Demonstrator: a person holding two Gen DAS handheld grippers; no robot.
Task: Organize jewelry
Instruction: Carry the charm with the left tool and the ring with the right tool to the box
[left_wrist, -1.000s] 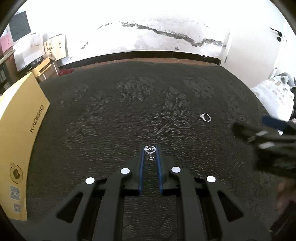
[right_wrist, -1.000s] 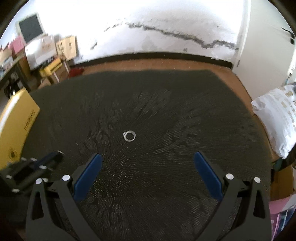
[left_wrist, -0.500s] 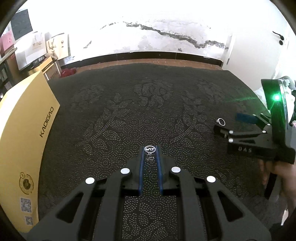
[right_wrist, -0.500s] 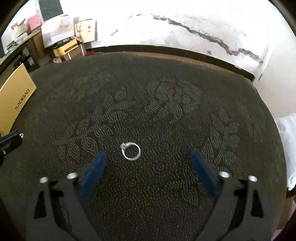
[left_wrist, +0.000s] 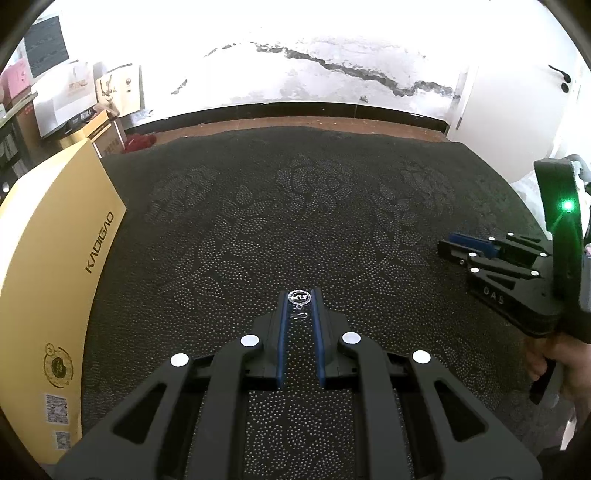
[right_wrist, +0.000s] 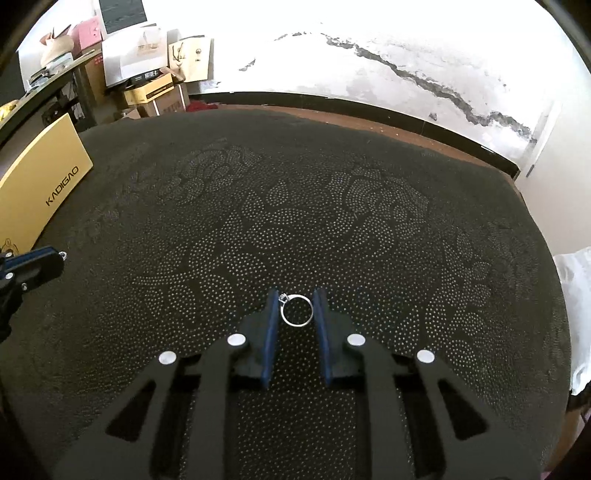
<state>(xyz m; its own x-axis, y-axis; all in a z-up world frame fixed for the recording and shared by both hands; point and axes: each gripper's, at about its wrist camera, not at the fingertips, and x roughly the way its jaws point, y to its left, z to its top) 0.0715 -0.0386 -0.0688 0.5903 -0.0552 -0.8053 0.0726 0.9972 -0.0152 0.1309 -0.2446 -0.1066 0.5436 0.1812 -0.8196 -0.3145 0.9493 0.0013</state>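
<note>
My left gripper (left_wrist: 299, 295) is shut on a small silver pendant (left_wrist: 299, 296) with a little loop hanging below it, held over the dark patterned cloth (left_wrist: 258, 229). My right gripper (right_wrist: 296, 295) has closed around a silver ring (right_wrist: 296, 311) with a small stone; both blue pads touch the ring's sides on the cloth. In the left wrist view the right gripper (left_wrist: 448, 245) is at the right edge, low on the cloth, with a green light on its body. In the right wrist view the left gripper's tip (right_wrist: 40, 258) shows at the left edge.
A yellow KADIGAO box (left_wrist: 55, 280) stands along the cloth's left side. Cartons and bags (right_wrist: 147, 70) are stacked at the back left against the cracked white wall. A white bag (right_wrist: 576, 295) lies off the cloth's right edge.
My right gripper has dropped to the cloth and its wide-open jaws have closed onto the ring. My left gripper has kept hold of the pendant and shifted slightly.
</note>
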